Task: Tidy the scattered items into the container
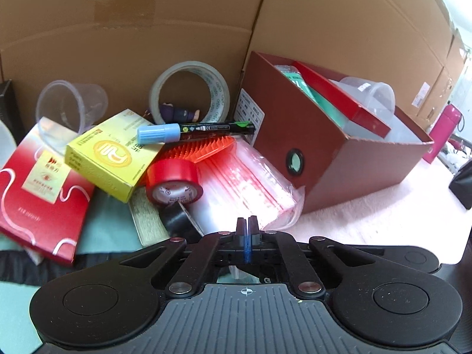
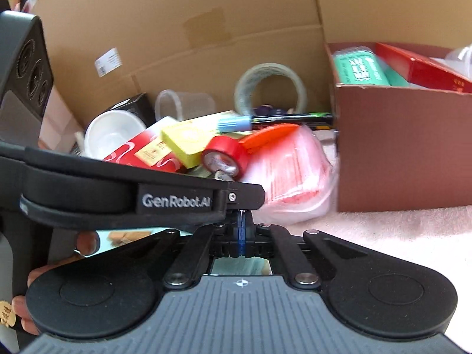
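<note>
A dark red cardboard box (image 1: 348, 159), the container, stands at right and holds a green pack, a red box and a clear cup; it also shows in the right wrist view (image 2: 407, 147). A pile lies left of it: a clear bag of red strips (image 1: 244, 183), red tape roll (image 1: 174, 183), black tape roll (image 1: 180, 221), yellow box (image 1: 112, 159), red box (image 1: 38, 188), blue-capped marker (image 1: 194, 131), orange comb (image 1: 200, 149), clear tape roll (image 1: 190, 94), plastic cup (image 1: 70, 106). My left gripper (image 1: 247, 224) is shut and empty, just before the bag. My right gripper (image 2: 242, 221) is shut and empty, behind the left one.
Large brown cardboard sheets (image 1: 147, 29) stand behind the pile. The table has a pink cloth (image 1: 368, 221). A pink bottle (image 1: 442, 129) stands far right. A white bowl (image 2: 112, 135) and a black box (image 2: 132, 109) sit at the pile's left. The left gripper body (image 2: 88, 188) crosses the right wrist view.
</note>
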{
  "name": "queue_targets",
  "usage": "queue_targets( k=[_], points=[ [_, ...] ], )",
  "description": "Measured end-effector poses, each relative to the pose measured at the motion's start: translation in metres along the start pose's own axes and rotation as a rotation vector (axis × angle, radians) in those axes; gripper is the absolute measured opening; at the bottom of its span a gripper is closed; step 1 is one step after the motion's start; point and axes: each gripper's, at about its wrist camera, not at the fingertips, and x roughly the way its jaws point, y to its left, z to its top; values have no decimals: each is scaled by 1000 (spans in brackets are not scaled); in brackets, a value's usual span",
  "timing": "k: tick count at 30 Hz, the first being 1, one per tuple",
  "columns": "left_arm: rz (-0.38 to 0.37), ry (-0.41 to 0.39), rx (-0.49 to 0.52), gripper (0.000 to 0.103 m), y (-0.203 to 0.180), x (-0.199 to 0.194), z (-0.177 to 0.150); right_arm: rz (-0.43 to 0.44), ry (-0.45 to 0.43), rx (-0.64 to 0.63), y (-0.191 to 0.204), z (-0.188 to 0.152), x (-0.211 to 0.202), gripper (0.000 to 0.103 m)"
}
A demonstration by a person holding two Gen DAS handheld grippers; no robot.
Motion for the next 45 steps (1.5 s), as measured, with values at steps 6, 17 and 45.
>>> queue_targets(
  k=[6,17,45],
  points=[
    [-35,6,17,0,-10,-34,-27,111,17,-71,24,-14,-27,1],
    [16,-27,-101,61,10,-40,-27,-89,-54,-47,6,-14,-46,38],
    [19,24,-104,37,12,14,4,9,4,85,-46,6,-13,27]
  ],
)
